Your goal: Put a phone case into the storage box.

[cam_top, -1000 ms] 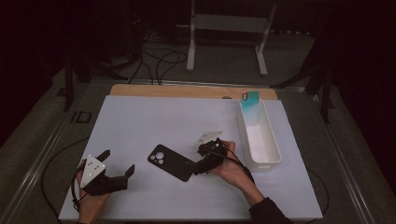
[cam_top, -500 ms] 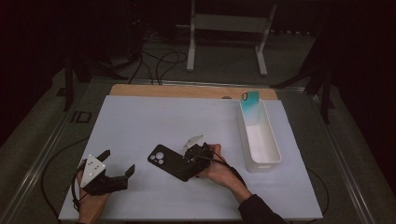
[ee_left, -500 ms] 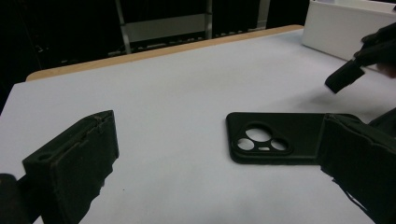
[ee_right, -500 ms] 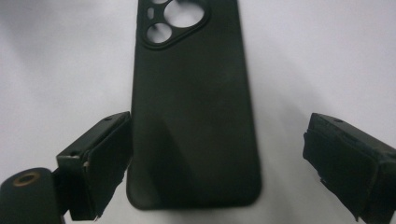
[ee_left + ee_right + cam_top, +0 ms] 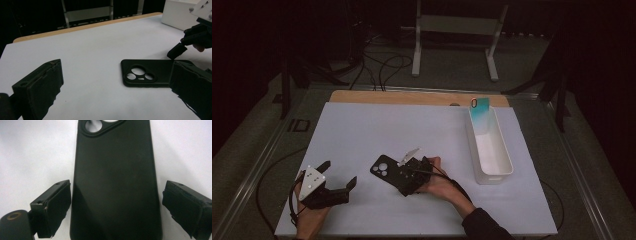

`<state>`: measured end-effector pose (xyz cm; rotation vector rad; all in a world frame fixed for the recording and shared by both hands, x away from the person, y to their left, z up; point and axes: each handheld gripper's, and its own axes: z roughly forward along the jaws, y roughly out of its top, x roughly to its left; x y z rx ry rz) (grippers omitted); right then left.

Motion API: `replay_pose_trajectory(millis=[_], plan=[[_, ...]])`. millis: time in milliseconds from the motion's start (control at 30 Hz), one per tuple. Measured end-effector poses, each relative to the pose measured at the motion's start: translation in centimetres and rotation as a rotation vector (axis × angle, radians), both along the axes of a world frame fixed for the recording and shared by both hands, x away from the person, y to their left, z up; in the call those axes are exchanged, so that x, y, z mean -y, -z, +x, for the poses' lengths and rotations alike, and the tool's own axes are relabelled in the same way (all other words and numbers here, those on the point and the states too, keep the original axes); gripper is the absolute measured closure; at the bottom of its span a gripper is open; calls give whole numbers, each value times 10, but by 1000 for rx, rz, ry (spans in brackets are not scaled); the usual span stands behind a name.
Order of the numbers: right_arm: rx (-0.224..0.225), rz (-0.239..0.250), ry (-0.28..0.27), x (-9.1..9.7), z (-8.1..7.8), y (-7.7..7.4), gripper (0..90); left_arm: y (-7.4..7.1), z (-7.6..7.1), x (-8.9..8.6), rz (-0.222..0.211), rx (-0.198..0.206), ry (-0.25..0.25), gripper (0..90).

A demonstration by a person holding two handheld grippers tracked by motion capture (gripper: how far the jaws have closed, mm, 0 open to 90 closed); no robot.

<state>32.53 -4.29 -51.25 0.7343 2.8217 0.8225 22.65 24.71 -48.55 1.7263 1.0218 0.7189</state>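
Observation:
A black phone case [image 5: 382,169] lies flat on the white table mat [image 5: 412,125], back up, with its camera cutout pointing away from the right hand. My right gripper [image 5: 405,176] hovers low over the case's near end. It is open, with one jaw on each side of the case [image 5: 115,170]; the right gripper [image 5: 117,188] has its pads close to the case's long edges. My left gripper [image 5: 338,174] rests open at the front left of the mat, holding nothing. The case [image 5: 147,73] lies ahead of the left gripper [image 5: 117,82].
A long white bin [image 5: 489,147] stands at the right of the mat, with a teal case [image 5: 480,111] leaning at its far end. The bin's corner [image 5: 180,12] shows past the right gripper [image 5: 195,37]. A wooden table edge [image 5: 412,97] runs along the back.
My right gripper has moved left from beside the bin to over the black case, its jaws now straddling it. The left gripper and the case have stayed put.

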Motion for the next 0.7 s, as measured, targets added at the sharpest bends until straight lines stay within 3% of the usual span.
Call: replay_pose_trajectory(millis=[700], plan=[[5,-30,-17,-3,-3,1,140,1,2,1,15,-22,-11,0]])
